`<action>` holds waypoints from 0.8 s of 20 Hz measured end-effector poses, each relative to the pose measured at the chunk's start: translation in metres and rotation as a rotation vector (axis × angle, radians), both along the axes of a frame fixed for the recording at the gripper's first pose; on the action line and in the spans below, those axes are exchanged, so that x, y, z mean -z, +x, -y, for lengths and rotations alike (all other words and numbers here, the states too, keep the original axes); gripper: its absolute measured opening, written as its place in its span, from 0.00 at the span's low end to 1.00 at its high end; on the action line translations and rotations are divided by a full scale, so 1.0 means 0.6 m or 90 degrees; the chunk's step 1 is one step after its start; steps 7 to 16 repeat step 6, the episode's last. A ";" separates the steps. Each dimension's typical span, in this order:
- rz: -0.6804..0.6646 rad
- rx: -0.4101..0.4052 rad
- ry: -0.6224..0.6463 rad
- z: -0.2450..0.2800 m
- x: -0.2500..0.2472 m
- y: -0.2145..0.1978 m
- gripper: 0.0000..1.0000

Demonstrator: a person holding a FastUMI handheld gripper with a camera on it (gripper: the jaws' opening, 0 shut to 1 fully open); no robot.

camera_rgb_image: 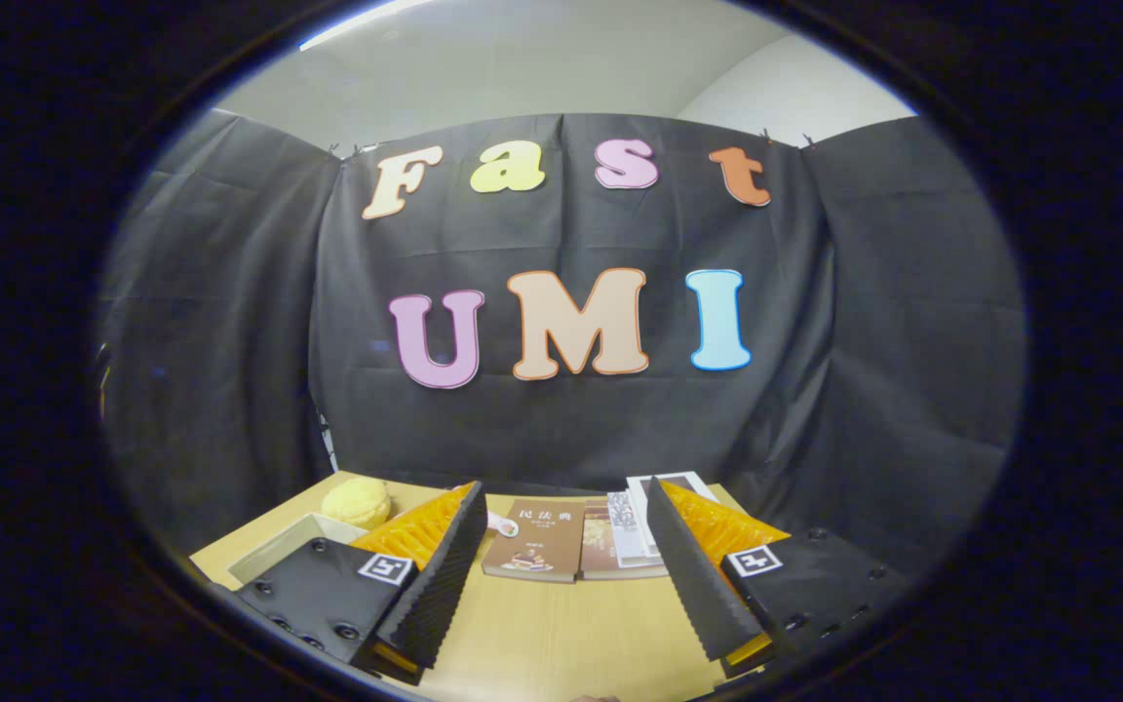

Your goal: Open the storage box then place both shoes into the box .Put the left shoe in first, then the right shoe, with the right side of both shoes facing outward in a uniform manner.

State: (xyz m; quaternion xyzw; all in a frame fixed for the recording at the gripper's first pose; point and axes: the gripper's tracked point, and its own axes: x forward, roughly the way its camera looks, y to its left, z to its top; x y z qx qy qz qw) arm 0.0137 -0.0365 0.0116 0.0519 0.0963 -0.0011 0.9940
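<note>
The gripper (pixel 561 546) hangs above a light wooden table (pixel 542 634), its two fingers spread wide with nothing between them but bare tabletop. The ribbed inner face of the left finger (pixel 440 575) and that of the right finger (pixel 693 575) face each other across the gap, and each finger carries a small square marker on its body. Just ahead of the fingertips, lying flat between them, is a row of books (pixel 576 541): a brown-covered one on the left, a darker brown one touching it, and lighter, whitish printed sheets or a booklet (pixel 659 502) on the right, partly hidden by the right finger. Near the left fingertip a small white object (pixel 503 525) peeks out; what it is cannot be told. To the left, beside the left finger, sits a pale tray or shallow box (pixel 279 551) with a raised rim, its inside mostly hidden. Past it, near the far left corner of the table, rests a round yellow bun-like thing (pixel 357 502). Beyond the table hangs the booth's black cloth wall (pixel 561 429), and above that a pale ceiling (pixel 522 68). Whether the pale tray is the storage box cannot be told, and no shoes can be placed from this view.
</note>
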 end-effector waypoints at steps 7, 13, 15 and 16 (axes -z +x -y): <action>-0.009 0.016 0.008 0.028 0.016 0.016 1.00; -0.009 0.016 0.008 0.028 0.016 0.016 1.00; -0.009 0.016 0.008 0.028 0.016 0.016 1.00; -0.009 0.016 0.008 0.028 0.016 0.016 1.00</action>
